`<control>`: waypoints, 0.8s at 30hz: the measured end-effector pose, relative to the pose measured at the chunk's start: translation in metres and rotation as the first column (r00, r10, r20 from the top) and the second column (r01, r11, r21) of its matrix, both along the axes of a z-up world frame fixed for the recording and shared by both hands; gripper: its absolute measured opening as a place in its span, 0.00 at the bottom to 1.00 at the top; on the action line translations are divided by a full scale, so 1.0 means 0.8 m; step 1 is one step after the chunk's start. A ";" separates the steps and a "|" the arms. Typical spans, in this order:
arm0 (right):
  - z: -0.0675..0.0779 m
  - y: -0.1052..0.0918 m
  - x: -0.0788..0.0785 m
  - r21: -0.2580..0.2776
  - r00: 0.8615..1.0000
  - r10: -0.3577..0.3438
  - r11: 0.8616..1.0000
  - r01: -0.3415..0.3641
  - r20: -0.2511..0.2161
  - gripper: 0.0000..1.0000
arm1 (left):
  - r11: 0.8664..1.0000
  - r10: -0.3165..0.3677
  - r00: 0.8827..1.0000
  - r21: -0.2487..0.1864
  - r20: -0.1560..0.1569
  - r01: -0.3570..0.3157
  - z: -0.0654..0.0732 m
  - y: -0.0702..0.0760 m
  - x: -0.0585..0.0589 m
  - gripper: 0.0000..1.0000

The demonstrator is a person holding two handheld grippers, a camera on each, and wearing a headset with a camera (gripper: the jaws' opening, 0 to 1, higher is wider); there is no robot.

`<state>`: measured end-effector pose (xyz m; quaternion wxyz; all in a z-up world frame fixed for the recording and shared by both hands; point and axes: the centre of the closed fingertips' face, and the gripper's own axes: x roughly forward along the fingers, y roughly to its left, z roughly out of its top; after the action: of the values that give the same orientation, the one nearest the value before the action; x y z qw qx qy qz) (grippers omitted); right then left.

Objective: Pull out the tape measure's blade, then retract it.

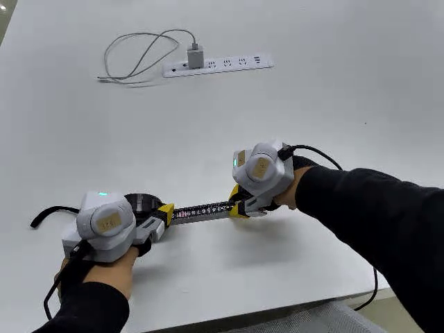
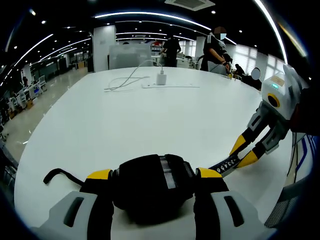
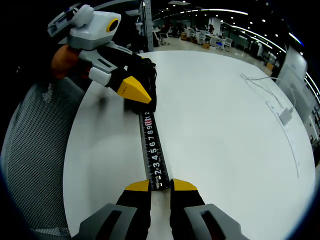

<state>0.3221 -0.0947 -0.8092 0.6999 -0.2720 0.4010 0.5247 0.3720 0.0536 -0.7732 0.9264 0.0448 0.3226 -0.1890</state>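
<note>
Clamping the tape measure case (image 2: 152,192), left claw (image 2: 154,173); pinching the blade tip (image 3: 157,174), right claw (image 3: 160,185).

The tape measure (image 2: 152,187) has a round black case, held between the jaws of the left gripper (image 2: 154,173), and a black strap (image 1: 48,214) hangs from it onto the white table (image 1: 277,90). Its blade (image 3: 151,145) is out a short way, dark with white numbers, straight and level. The right gripper (image 3: 161,185) pinches its tip.
</note>
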 end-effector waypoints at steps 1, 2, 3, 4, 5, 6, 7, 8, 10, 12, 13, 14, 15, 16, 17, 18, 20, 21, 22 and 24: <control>0.000 0.001 0.000 0.002 1.000 0.000 1.000 0.000 0.001 0.10 | 1.000 0.000 1.000 0.000 -0.002 0.000 0.000 0.000 0.000 0.60; 0.000 0.001 0.000 0.005 1.000 -0.001 1.000 0.001 -0.001 0.10 | 1.000 -0.001 1.000 0.001 -0.001 0.001 0.000 0.000 0.000 0.60; 0.000 0.002 0.001 0.006 1.000 -0.001 1.000 0.001 -0.001 0.10 | 1.000 0.004 1.000 -0.005 -0.001 -0.004 0.000 0.001 0.000 0.60; 0.000 0.002 0.001 0.007 1.000 -0.002 1.000 0.002 0.000 0.10 | 1.000 0.006 1.000 -0.010 0.000 -0.006 0.000 0.001 -0.001 0.60; 0.000 0.002 0.001 0.007 1.000 -0.003 1.000 0.003 0.000 0.10 | 1.000 0.006 1.000 -0.011 0.002 -0.006 0.000 0.001 -0.001 0.60; 0.000 0.002 0.001 0.007 1.000 -0.004 1.000 0.004 -0.001 0.10 | 1.000 0.005 1.000 -0.012 0.002 -0.005 0.000 0.001 -0.001 0.60; 0.000 0.002 0.001 0.008 1.000 -0.004 1.000 0.004 0.000 0.10 | 1.000 0.007 1.000 -0.018 0.000 -0.007 0.000 0.002 -0.001 0.60; 0.000 0.002 0.001 0.008 1.000 -0.004 1.000 0.004 0.000 0.10 | 1.000 0.007 1.000 -0.021 -0.001 -0.007 0.000 0.002 -0.001 0.60; 0.000 0.002 0.001 0.010 1.000 -0.007 1.000 0.007 -0.002 0.10 | 1.000 0.006 1.000 -0.023 -0.001 -0.006 0.000 0.002 -0.001 0.60; 0.000 0.004 0.001 0.012 1.000 -0.007 1.000 0.007 -0.001 0.10 | 1.000 0.005 1.000 -0.021 0.000 -0.005 0.000 0.001 -0.001 0.60; 0.000 0.004 0.001 0.012 1.000 -0.006 1.000 0.006 0.000 0.10 | 1.000 0.005 1.000 -0.022 -0.001 -0.005 0.000 0.001 -0.001 0.60; 0.000 0.005 0.001 0.012 1.000 -0.006 1.000 0.006 0.000 0.10 | 1.000 0.005 1.000 -0.022 -0.001 -0.005 0.000 0.001 -0.001 0.60; 0.000 0.005 0.000 0.013 1.000 -0.004 1.000 0.004 0.001 0.10 | 1.000 0.004 1.000 -0.022 -0.001 -0.004 0.000 0.001 -0.001 0.60; 0.000 0.005 0.000 0.013 1.000 -0.003 1.000 0.003 0.001 0.10 | 1.000 0.003 1.000 -0.022 -0.001 -0.003 0.000 0.001 -0.001 0.60; 0.000 0.005 0.000 0.012 1.000 -0.002 1.000 0.002 0.002 0.10 | 1.000 0.001 1.000 -0.023 -0.001 -0.001 0.001 0.001 -0.001 0.60; 0.000 0.005 0.000 0.012 1.000 -0.001 1.000 0.001 0.002 0.10 | 1.000 0.000 1.000 -0.023 -0.001 0.000 0.001 0.001 -0.001 0.60; 0.001 0.005 0.000 0.014 1.000 -0.003 1.000 0.003 0.003 0.10 | 1.000 0.000 1.000 -0.024 -0.002 0.000 0.000 0.001 -0.001 0.60; 0.001 0.005 0.000 0.014 1.000 -0.005 1.000 0.005 0.003 0.10 | 1.000 -0.001 1.000 -0.023 -0.001 0.001 0.000 0.001 -0.001 0.60; 0.001 0.006 0.000 0.015 1.000 -0.008 1.000 0.008 0.001 0.10 | 1.000 -0.001 1.000 -0.023 -0.001 0.001 0.001 0.001 -0.002 0.60; 0.001 0.006 -0.001 0.015 1.000 -0.007 1.000 0.007 0.001 0.10 | 1.000 -0.003 1.000 -0.023 -0.001 0.003 0.001 0.001 -0.002 0.60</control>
<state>0.3216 -0.0898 -0.8082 0.7038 -0.2657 0.3978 0.5252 0.3703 0.0545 -0.7725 0.9265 0.0343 0.3206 -0.1941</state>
